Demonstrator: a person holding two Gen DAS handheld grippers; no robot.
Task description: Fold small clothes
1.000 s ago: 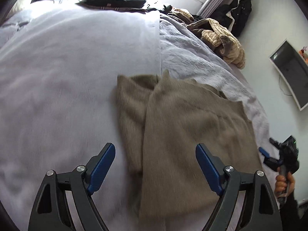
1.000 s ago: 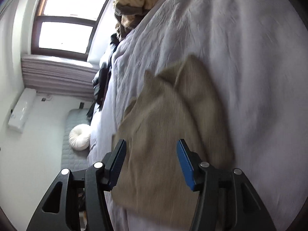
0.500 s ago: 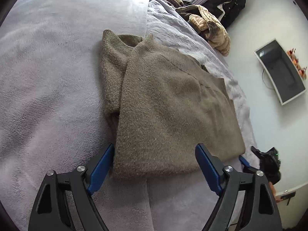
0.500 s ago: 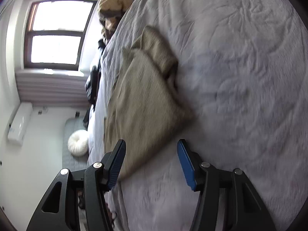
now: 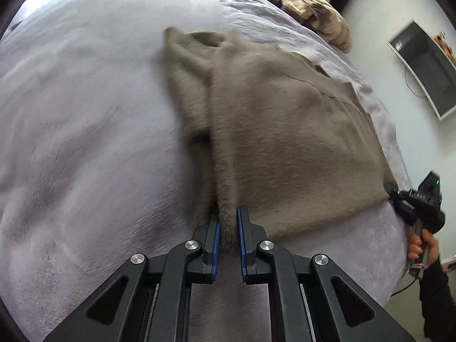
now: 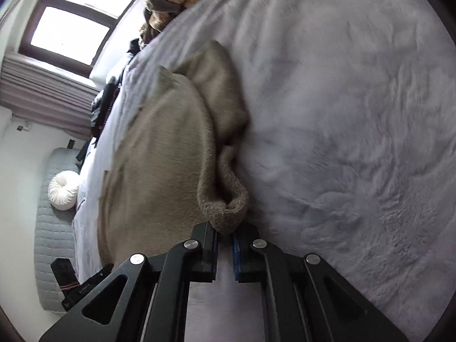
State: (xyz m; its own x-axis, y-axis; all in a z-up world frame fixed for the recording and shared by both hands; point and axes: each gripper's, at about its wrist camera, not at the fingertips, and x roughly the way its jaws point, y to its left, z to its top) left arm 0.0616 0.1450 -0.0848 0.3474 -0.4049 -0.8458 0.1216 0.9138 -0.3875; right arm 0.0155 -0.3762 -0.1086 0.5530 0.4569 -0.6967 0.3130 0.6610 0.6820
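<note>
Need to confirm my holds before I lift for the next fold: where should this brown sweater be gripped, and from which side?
Grip the brown sweater at its two near hem corners, coming in low from the near edge of the bed. The hem lies straight and the corners are thick folded layers, easy to pinch. The left gripper and right gripper are already shut on those corners.

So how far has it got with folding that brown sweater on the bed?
About midway, I'd guess. The brown sweater already lies on the bed with its sides folded in to a rough rectangle. Now the left gripper and right gripper each pinch a near-edge corner. Left: probably folding that edge over toward the collar and letting go.
</note>
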